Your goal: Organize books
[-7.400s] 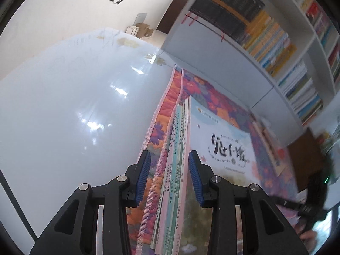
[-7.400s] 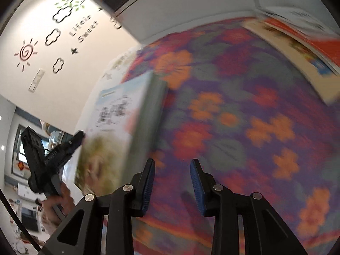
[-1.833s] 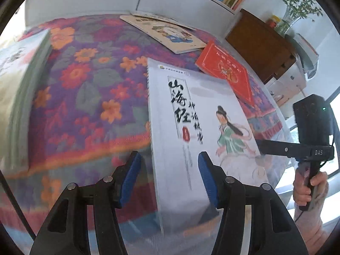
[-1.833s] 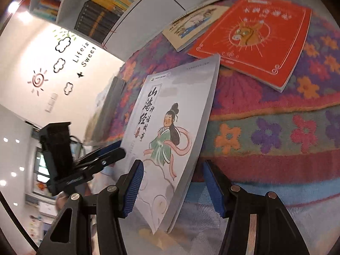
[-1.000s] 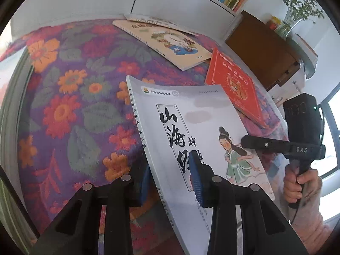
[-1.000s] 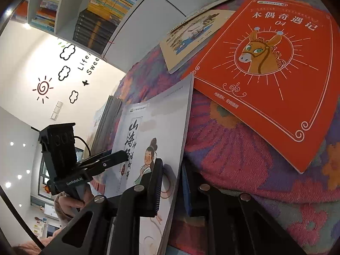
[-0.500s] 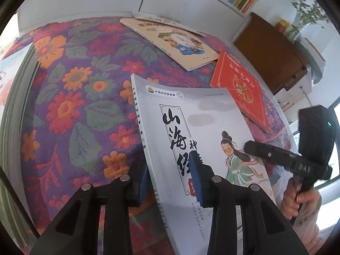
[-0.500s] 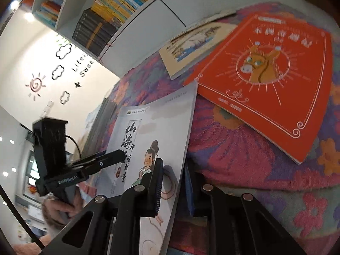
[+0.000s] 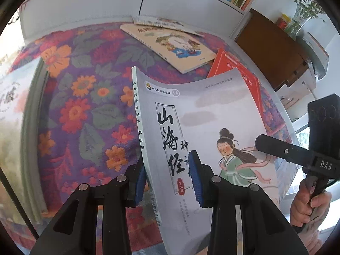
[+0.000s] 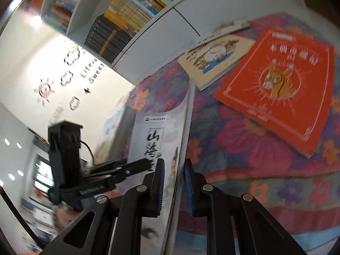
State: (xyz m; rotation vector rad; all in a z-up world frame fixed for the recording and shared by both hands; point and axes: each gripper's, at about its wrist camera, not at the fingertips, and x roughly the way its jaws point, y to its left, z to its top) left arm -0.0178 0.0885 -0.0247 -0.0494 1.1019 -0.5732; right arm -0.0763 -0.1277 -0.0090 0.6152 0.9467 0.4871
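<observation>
Lifted off the floral cloth point(image 9: 89, 114) since 1.8 seconds ago, the grey book point(image 9: 204, 114) is clamped by both claws, left point(image 9: 167, 178) and right point(image 10: 173, 186).

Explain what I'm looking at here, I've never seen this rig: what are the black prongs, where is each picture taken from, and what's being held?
There is no robot arm. A person holds a two-finger tool in each hand, with a fisheye camera on each looking along its fingers. One picture comes from the left tool, the other from the right tool; each also sees the other tool. Both are closed on the same grey storybook, left near its spine, right on the opposite edge, lifting it off the floral cloth. A red book and a beige picture book lie flat on the cloth. A bookshelf stands behind.
</observation>
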